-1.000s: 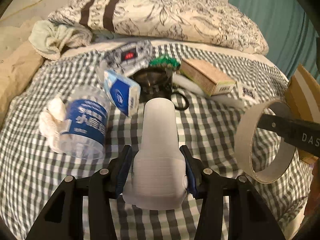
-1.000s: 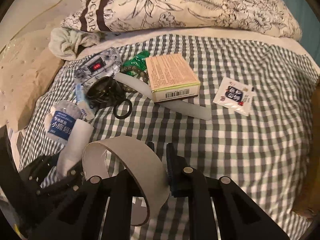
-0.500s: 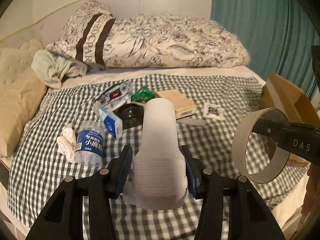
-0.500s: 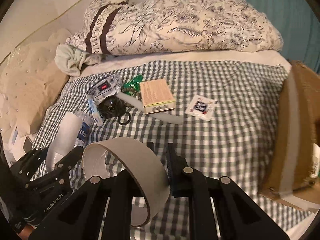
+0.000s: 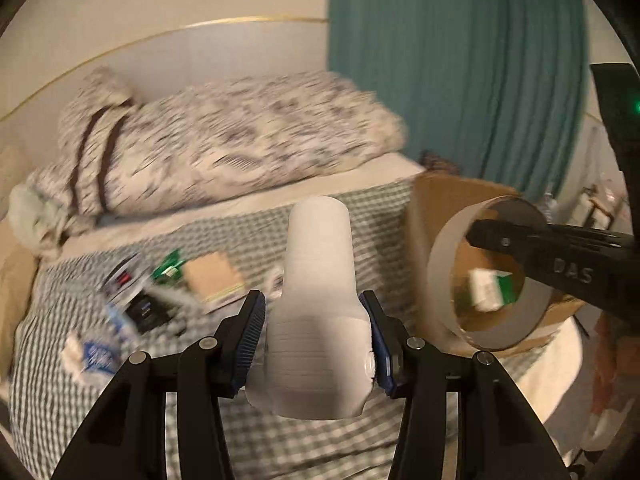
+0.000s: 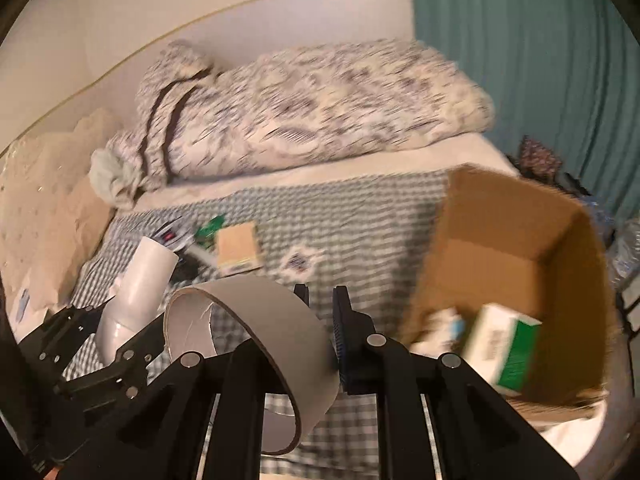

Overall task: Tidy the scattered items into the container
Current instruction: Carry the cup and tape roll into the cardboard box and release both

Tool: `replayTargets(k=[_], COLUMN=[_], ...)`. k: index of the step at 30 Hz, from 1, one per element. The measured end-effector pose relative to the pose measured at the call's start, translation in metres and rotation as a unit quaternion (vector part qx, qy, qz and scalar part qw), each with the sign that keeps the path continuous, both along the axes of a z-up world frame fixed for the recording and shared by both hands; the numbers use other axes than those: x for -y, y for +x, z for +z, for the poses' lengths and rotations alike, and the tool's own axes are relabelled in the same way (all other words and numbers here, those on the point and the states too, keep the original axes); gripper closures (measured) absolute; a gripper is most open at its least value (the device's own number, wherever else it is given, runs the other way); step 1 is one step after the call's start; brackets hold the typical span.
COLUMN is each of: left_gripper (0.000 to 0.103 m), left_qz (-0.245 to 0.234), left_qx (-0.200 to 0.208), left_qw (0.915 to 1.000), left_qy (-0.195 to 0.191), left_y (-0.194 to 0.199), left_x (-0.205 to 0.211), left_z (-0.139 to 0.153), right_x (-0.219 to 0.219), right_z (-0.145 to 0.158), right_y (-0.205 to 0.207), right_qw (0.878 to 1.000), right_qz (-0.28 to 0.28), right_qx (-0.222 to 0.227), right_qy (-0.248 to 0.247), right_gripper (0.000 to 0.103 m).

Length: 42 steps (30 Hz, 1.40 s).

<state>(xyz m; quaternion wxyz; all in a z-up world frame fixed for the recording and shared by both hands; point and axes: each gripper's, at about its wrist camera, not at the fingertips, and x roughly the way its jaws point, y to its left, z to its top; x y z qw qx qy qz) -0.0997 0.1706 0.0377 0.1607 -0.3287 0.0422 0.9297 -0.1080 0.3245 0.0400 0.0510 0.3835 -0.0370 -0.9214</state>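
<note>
The left gripper (image 5: pixel 314 330), clamped on a white plastic elbow-shaped tube (image 5: pixel 318 304), has risen clear of the green-checked bed (image 5: pixel 256 432), tilted downward. In the right view, the right gripper (image 6: pixel 320 320), pinching a grey cardboard tape ring (image 6: pixel 260 320), has swung toward the open brown cardboard box (image 6: pixel 516 236) at the bed's right edge: delivery appears imminent.

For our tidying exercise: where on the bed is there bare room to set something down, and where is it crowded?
Free: the checked blanket between the tan box and the cardboard box, apart from one small packet. Crowded: the clutter left of the tan box.
</note>
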Motion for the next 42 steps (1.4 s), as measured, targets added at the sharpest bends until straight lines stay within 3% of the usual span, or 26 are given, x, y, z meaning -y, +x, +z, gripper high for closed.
replayTargets(k=[8,15,20,22,23,24,25,26,30,42], left_gripper=[0.053,0.053,0.053,0.047,0.031,0.022,0.007,0.005,0.005,0.005], left_qz=[-0.091,-0.135,-0.152,-0.154,-0.156,-0.158,-0.155,-0.152,-0.149,-0.103], left_qx=[0.0,0.045,0.056,0.055,0.053,0.049,0.041,0.027,0.021,0.032], left_qw=[0.9958,0.9898,0.9866,0.9862,0.986,0.9857,0.9865,0.9875,0.9879,0.9941], left_qy=[0.007,-0.011,-0.022,-0.027,-0.028,-0.029,-0.031,-0.034,-0.037,-0.013], left_y=[-0.007,-0.023,-0.031,-0.033,-0.035,-0.034,-0.033,-0.029,-0.026,-0.026], left_x=[-0.108,-0.169,-0.187,-0.19,-0.191,-0.191,-0.19,-0.189,-0.183,-0.13], left_z=[0.013,-0.021,-0.037,-0.041,-0.042,-0.042,-0.042,-0.04,-0.036,-0.029], right_x=[-0.102,-0.169,-0.194,-0.197,-0.198,-0.199,-0.2,-0.201,-0.197,-0.159], right_z=[0.021,-0.008,-0.031,-0.037,-0.039,-0.041,-0.045,-0.046,-0.036,-0.016], right_y=[0.001,-0.014,-0.023,-0.023,-0.024,-0.025,-0.028,-0.029,-0.02,-0.017], right_qw=[0.996,0.99,0.988,0.988,0.987,0.987,0.985,0.983,0.985,0.989], right_qz=[-0.088,-0.133,-0.143,-0.144,-0.147,-0.15,-0.157,-0.167,-0.164,-0.148], right_qx=[-0.002,0.032,0.053,0.057,0.056,0.059,0.068,0.077,0.035,0.022], right_qy=[0.026,0.02,0.006,-0.003,-0.011,-0.019,-0.02,-0.017,-0.033,-0.021], right_gripper=[0.091,0.091,0.091,0.09,0.085,0.059,0.04,0.016,0.016,0.016])
